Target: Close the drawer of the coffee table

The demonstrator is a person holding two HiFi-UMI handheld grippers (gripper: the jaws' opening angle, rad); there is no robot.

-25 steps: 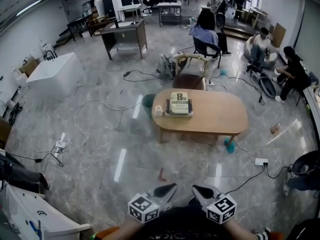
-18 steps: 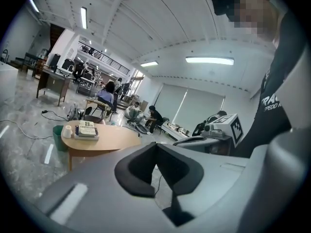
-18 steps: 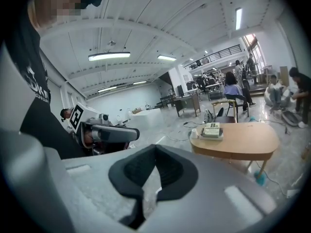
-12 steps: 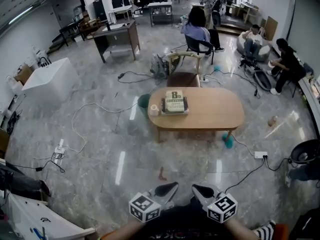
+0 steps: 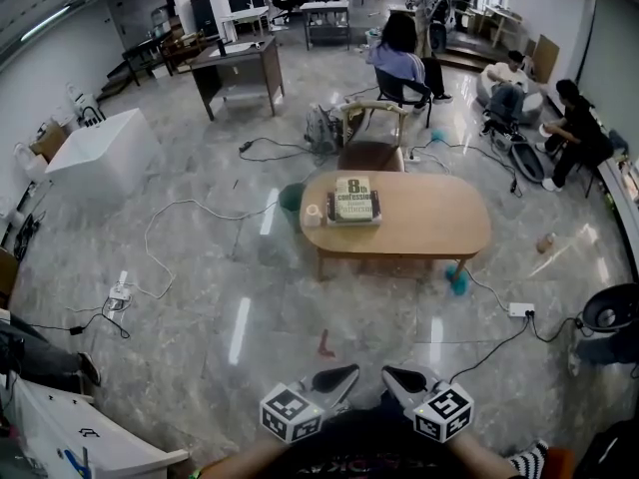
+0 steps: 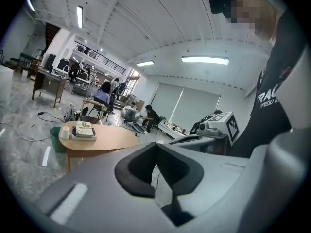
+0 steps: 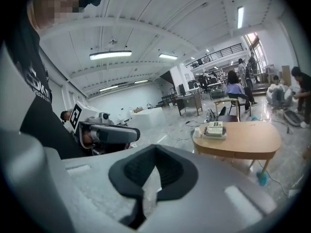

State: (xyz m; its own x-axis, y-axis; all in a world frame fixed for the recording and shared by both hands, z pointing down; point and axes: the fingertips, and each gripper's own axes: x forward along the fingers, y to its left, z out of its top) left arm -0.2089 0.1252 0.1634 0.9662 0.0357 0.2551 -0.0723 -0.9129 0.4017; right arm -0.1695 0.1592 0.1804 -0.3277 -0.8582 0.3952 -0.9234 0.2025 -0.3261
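Right at the bottom edge of the head view, the left hand-held gripper (image 5: pixel 337 376) and the right hand-held gripper (image 5: pixel 398 376) sit side by side, close in to the person's body, tips pointing out over the floor. Left gripper view: jaws together, dark pads meeting, nothing between them. Right gripper view tells the same story, jaws pressed together and empty. Each one carries its marker cube, the left cube (image 5: pixel 291 413) and the right cube (image 5: pixel 443 412), nearest the camera.

Just ahead of the tips, a small red scrap (image 5: pixel 323 346) lies on the glossy grey floor (image 5: pixel 200 307). Off to the right, a white power strip (image 5: pixel 521 310) with a dark cable trailing from it.

Further out, well apart from both grippers, stands the coffee table (image 5: pixel 429 230), an oval wooden table with its long side facing the person. Its drawer is too small to make out from here, so I cannot tell whether it is open or closed. A book (image 5: pixel 353 200) lies flat near the table's left end, a small white cup (image 5: pixel 314 216) just beside it. A teal object (image 5: pixel 458 285) sits on the floor by the table's right front leg, and a green bin (image 5: pixel 293 201) stands at the left end.

Behind the table, a wooden chair (image 5: pixel 374 138). Beyond that, a dark desk (image 5: pixel 238 68), a white cabinet (image 5: pixel 100 153) at left, and a seated person (image 5: pixel 399 58) facing away.
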